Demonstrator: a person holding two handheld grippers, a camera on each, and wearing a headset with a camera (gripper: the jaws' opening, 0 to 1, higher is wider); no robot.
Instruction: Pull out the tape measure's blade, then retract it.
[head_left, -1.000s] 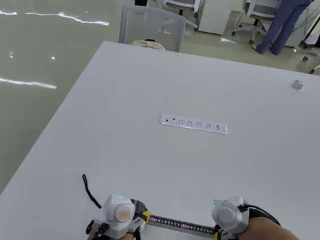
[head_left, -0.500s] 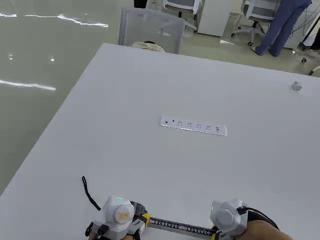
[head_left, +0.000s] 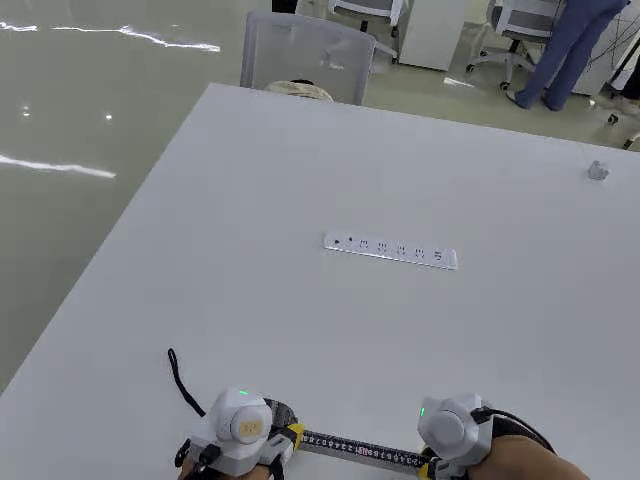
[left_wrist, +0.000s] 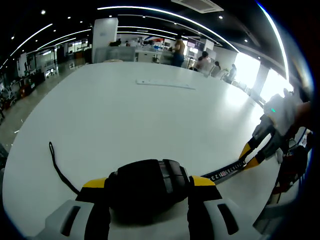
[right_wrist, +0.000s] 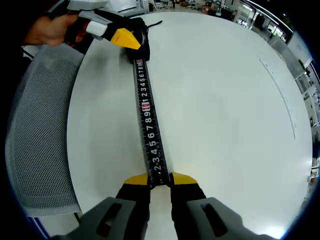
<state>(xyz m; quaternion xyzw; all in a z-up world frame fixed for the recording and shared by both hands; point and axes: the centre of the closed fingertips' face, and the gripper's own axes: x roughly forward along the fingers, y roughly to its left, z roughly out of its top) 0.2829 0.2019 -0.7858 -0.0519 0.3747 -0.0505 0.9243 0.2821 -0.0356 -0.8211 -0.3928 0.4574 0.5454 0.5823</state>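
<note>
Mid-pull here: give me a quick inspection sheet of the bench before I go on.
Surface: white table, flat.
Job's things: tape measure case near the front edge; blade drawn out flat between the grippers.
Clutter: power strip mid-table; small round object far right.
Grippers: left gripper shut on the tape measure case; right gripper shut on the blade's end.
Cables: black strap trails from the case; dark cable at the right gripper.
Surroundings: mesh chair at the far edge, person in blue, glossy floor.
</note>
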